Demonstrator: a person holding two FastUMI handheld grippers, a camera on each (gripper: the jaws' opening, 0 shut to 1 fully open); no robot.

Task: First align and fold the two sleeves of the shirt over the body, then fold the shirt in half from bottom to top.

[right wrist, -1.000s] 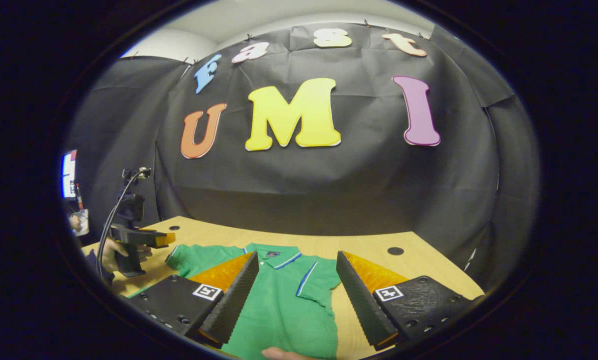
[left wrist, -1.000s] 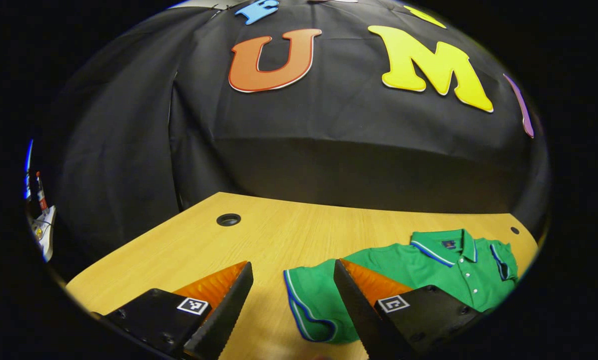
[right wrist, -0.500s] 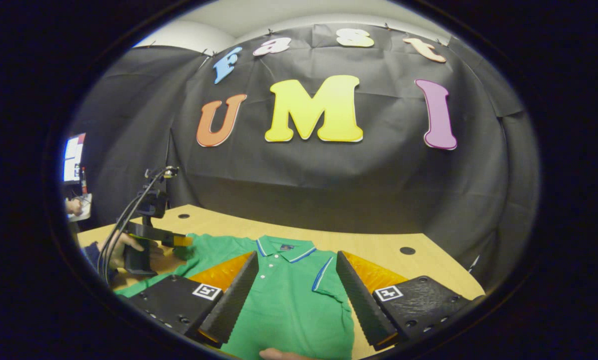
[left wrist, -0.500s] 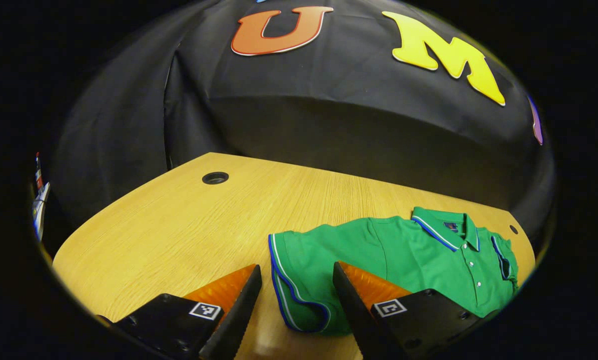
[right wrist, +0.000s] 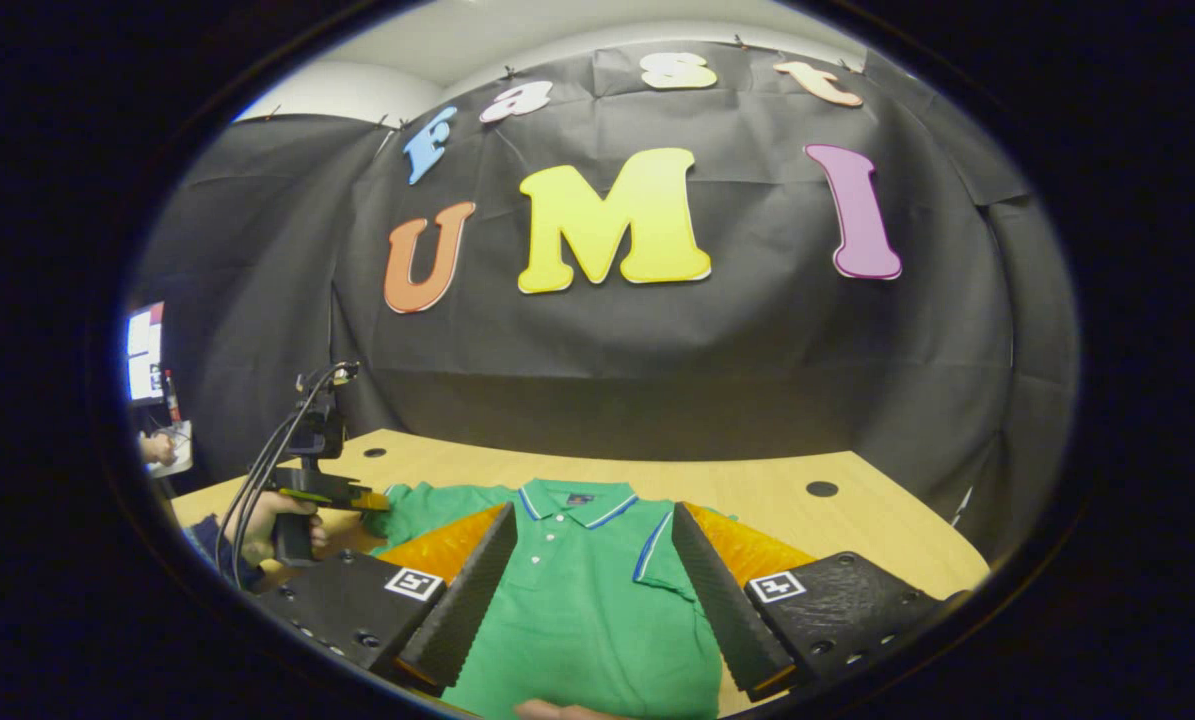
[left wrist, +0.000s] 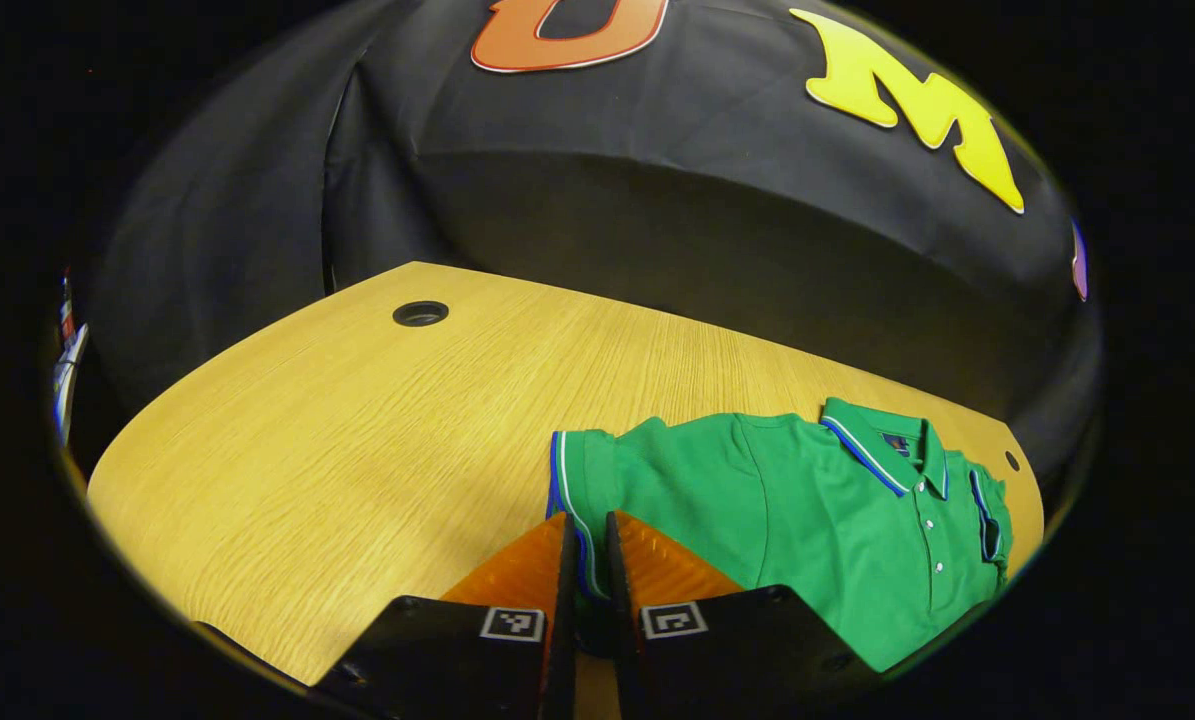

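Left gripper view: our left gripper [left wrist: 589, 560] pinches the shirt [left wrist: 807, 520] sleeve cuff; collar label unreadable. Our right gripper [right wrist: 592, 570] hovers wide open over the shirt, holding nothing.

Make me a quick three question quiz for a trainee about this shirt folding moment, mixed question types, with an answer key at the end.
1. True or false: the left gripper is closed on the cuff of the near sleeve of the green polo shirt.
2. Multiple choice: the right gripper is A) clamped on the collar, B) open above the shirt's body, C) resting on the bare table.
3. Fill in: the polo's collar points toward the booth's ____ wall.

Key: 1 true. 2 B. 3 back.
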